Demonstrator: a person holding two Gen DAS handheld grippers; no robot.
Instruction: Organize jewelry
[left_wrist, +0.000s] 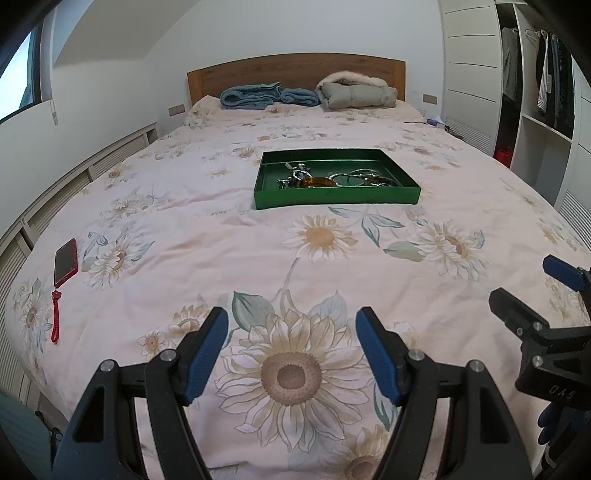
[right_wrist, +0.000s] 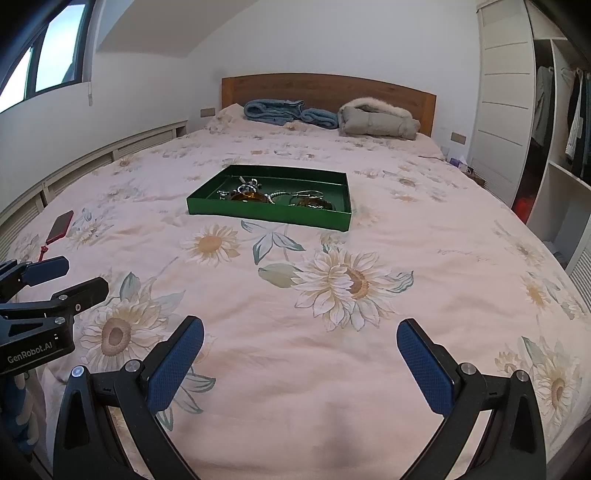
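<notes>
Tools: left tool (left_wrist: 291, 354) & right tool (right_wrist: 301, 363) both spread wide, empty, above bedspread (right_wrist: 295, 302).

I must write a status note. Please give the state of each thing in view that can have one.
green tray: lidless, holds the jewelry
left gripper: jaws open, empty
right gripper: jaws open, empty
red phone: flat, screen dark
wardrobe: open, clothes hanging

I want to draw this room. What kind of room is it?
It looks like a bedroom. There is a big bed with a wooden headboard, and an open closet with clothes hanging inside.
</notes>
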